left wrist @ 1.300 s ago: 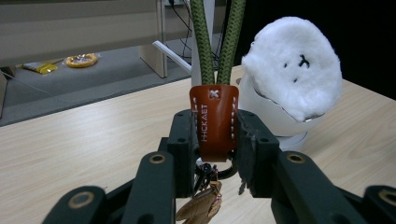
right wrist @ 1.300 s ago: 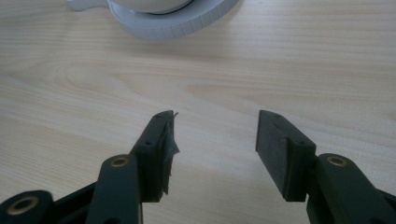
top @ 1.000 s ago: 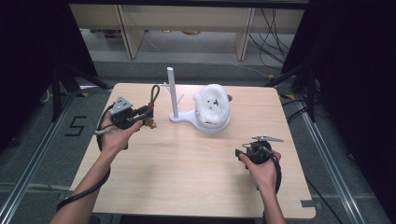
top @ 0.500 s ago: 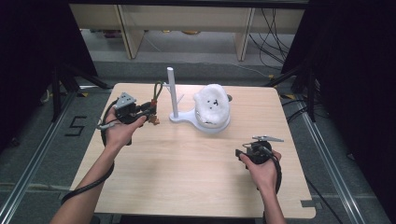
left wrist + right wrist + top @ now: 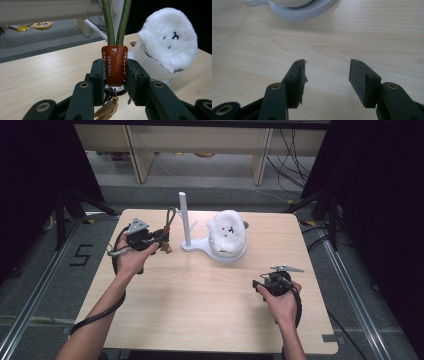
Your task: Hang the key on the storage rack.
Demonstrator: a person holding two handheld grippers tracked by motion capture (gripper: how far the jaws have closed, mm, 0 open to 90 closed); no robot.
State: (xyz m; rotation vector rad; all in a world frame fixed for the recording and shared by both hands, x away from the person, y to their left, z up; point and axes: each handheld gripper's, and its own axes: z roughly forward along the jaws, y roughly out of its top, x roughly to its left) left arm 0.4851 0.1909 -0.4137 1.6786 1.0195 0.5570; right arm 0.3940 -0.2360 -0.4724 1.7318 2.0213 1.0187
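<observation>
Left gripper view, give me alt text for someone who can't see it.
The left gripper is shut on a brown leather key strap with a green cord loop, above a wooden table. A white fluffy object sits at right.

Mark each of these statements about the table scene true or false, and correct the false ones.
1. The left gripper is shut on the brown leather tab of a key strap. True.
2. The green cord loop above the tab hangs down onto the table. False: it stands upward from the tab.
3. The right gripper holds a key. False: its jaws are open with nothing between them, above bare table.
4. A fluffy white cap sits on the white stand, to the right of the stand's upright post in the high view. True.
5. The strap is already hooked on the post. False: it is held to the left of the post, apart from it.
</observation>
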